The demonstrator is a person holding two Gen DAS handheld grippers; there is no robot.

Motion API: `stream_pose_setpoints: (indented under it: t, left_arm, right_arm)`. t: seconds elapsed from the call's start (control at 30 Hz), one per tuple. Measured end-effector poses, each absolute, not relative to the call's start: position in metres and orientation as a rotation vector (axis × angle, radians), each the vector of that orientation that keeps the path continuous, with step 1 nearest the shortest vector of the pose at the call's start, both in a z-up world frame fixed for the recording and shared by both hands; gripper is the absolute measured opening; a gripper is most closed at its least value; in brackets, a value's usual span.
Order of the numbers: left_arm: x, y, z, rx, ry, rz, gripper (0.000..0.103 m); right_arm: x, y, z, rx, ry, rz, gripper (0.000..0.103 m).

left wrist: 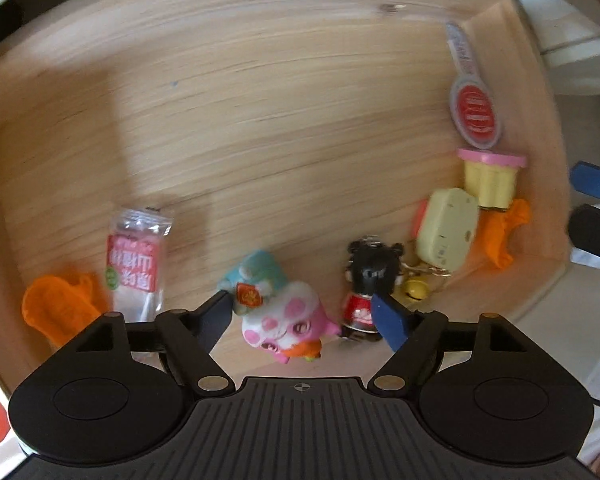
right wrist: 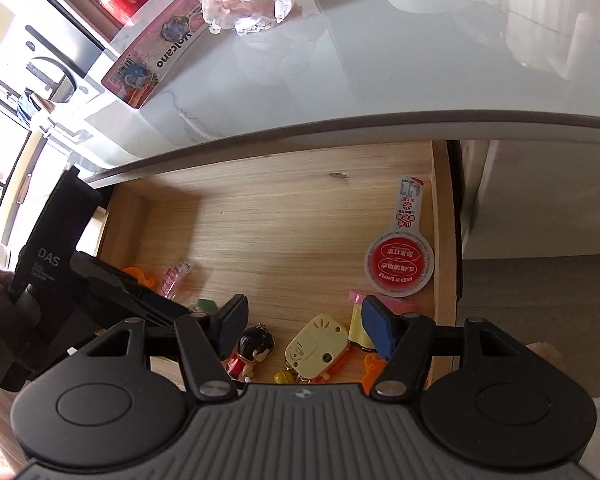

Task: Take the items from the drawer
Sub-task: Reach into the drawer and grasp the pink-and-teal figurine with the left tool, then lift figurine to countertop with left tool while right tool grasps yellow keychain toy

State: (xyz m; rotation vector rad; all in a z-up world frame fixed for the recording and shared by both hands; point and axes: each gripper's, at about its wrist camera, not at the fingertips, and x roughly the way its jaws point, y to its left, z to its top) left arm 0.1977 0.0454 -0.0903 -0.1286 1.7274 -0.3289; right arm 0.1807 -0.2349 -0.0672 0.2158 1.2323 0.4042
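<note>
The wooden drawer (left wrist: 260,120) stands pulled out under the tabletop. My left gripper (left wrist: 304,316) is open wide and points down into it. A pink and white pig toy (left wrist: 288,320) with a teal hat lies between its fingers, and the pads do not press on it. Beside it are a black-haired doll keychain (left wrist: 370,276), a gold bell (left wrist: 414,288), a pale yellow box toy (left wrist: 446,228), a yellow cup with a pink lid (left wrist: 490,180) and a red round sachet (left wrist: 474,114). My right gripper (right wrist: 306,330) hangs open above the doll (right wrist: 252,350) and the box toy (right wrist: 316,348), holding nothing.
A candy packet (left wrist: 134,264) and an orange plastic piece (left wrist: 56,308) lie at the drawer's left; another orange piece (left wrist: 502,236) sits in the right corner. The glossy white tabletop (right wrist: 380,60) overhangs the drawer and carries a pink cloth (right wrist: 252,0) and a pink card (right wrist: 156,52).
</note>
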Motion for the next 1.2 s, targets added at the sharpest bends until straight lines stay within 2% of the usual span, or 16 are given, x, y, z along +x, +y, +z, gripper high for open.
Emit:
stream_pose_setpoints:
  t: [0.17, 0.23, 0.27, 0.3, 0.33, 0.4, 0.5, 0.67, 0.8, 0.93, 1.2]
  left_arm:
    - [0.201, 0.045, -0.091, -0.096, 1.716, -0.320, 0.081]
    - [0.202, 0.043, -0.091, -0.070, 1.711, -0.317, 0.077]
    - [0.202, 0.042, -0.090, -0.045, 1.705, -0.309, 0.068]
    - [0.202, 0.041, -0.089, -0.007, 1.698, -0.293, 0.053]
    - [0.201, 0.041, -0.087, 0.039, 1.686, -0.268, 0.046]
    - [0.198, 0.043, -0.081, 0.029, 1.659, -0.300, 0.042]
    - [0.188, 0.054, -0.057, -0.081, 1.570, -0.372, 0.041]
    - [0.164, 0.072, -0.015, -0.158, 1.286, -0.412, 0.041]
    - [0.150, 0.076, 0.002, -0.133, 1.192, -0.397, 0.041]
    - [0.139, 0.086, 0.012, -0.146, 1.104, -0.396, 0.041]
    - [0.128, 0.094, 0.018, -0.180, 1.064, -0.396, 0.041]
  right_arm:
    - [0.182, -0.234, -0.067, 0.206, 1.231, 0.397, 0.063]
    - [0.181, -0.232, -0.068, 0.190, 1.229, 0.393, 0.063]
    - [0.181, -0.232, -0.068, 0.181, 1.228, 0.391, 0.064]
    - [0.181, -0.230, -0.068, 0.170, 1.226, 0.389, 0.063]
    - [0.180, -0.229, -0.069, 0.159, 1.225, 0.386, 0.063]
    - [0.180, -0.228, -0.069, 0.137, 1.221, 0.375, 0.063]
    - [0.182, -0.231, -0.070, 0.146, 1.229, 0.356, 0.063]
    - [0.193, -0.230, -0.074, 0.167, 1.324, 0.338, 0.063]
    - [0.202, -0.205, -0.084, 0.143, 1.432, 0.304, 0.063]
    - [0.208, -0.184, -0.098, 0.216, 1.515, 0.245, 0.057]
    - [0.220, -0.177, -0.141, 0.271, 1.665, -0.070, 0.053]
